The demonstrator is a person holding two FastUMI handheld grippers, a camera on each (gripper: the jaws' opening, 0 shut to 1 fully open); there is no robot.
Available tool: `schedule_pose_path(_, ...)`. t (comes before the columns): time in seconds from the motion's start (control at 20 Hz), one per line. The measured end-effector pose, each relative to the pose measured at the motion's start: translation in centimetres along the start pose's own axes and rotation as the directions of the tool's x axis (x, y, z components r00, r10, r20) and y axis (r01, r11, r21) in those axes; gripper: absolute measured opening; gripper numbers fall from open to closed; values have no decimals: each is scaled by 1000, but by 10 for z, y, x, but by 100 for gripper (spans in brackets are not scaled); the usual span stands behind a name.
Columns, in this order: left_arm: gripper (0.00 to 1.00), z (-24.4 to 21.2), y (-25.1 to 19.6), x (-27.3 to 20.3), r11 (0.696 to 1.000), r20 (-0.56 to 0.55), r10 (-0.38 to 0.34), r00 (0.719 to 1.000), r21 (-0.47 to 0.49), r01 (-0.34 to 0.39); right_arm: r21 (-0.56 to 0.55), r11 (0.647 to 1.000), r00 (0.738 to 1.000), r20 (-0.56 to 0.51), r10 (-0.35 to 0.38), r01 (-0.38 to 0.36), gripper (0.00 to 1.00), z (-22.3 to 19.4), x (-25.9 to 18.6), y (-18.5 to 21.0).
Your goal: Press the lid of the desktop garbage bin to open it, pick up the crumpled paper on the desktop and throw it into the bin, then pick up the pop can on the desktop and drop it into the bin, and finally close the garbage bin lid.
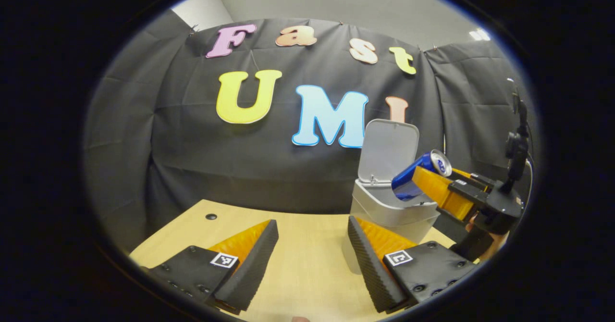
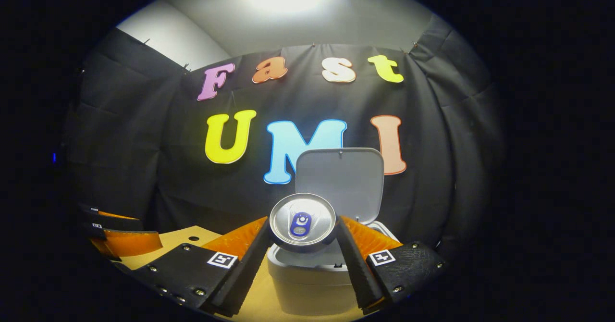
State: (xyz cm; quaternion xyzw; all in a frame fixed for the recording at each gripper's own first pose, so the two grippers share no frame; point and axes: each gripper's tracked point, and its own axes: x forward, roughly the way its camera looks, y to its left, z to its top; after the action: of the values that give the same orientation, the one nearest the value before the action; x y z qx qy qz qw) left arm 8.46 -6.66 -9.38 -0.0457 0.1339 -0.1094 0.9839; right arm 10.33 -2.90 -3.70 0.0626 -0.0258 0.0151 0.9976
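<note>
Gripping a blue pop can across its round body, the right gripper holds it tilted over the open mouth of the pale desktop garbage bin, whose lid stands upright at the far side against the booth's dark cloth wall. In the right gripper view the can's silver top and pull tab face the camera, with a finger pressed on each flank. The left gripper view shows the same can from the side, leaning bottom-first toward the bin, just above its rim. The left gripper waits low over the light wooden desktop, near and to the left of the bin, its fingers spread wide with nothing between them. The can looks light and thin-walled, likely empty, with a smooth painted skin that could slip or dent; a moderate squeeze at mid-body, as taken here, seems the sound hold, since the curved sides give little purchase near the rims. No crumpled paper lies on the visible desktop; whether it sits inside the bin cannot be told.
</note>
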Motion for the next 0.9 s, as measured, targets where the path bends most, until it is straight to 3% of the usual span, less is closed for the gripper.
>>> schedule_pose_path(0.05, 95, -2, 0, 1, 1000, -4, 0, 1000, -2, 0, 0, 1000, 1000, -12, -2, 2, 84, -3, 2, -1)
schedule_pose_path(0.35, 95, -1, 3, 7, 1000, -9, 0, 1000, -6, 0, -3, 1000, 1000, -30, -8, 8, 85, -9, 10, 1)
schedule_pose_path(0.45, 100, 0, 3, 9, 1000, -7, -5, 1000, 0, 5, 0, 1000, 999, -40, -8, 8, 85, -12, 12, 1)
schedule_pose_path(0.65, 92, 3, -1, 10, 1000, -2, -13, 1000, 7, 13, 4, 1000, 999, -39, -14, 14, 87, -9, 13, -1)
schedule_pose_path(0.85, 95, 3, -2, 10, 1000, 2, -20, 1000, 9, 20, -9, 1000, 1000, -22, -21, 20, 87, 2, 15, -4)
schedule_pose_path(0.9, 100, 4, -2, 8, 1000, 4, -22, 1000, 11, 22, -14, 1000, 1000, -18, -22, 22, 87, 7, 17, -5)
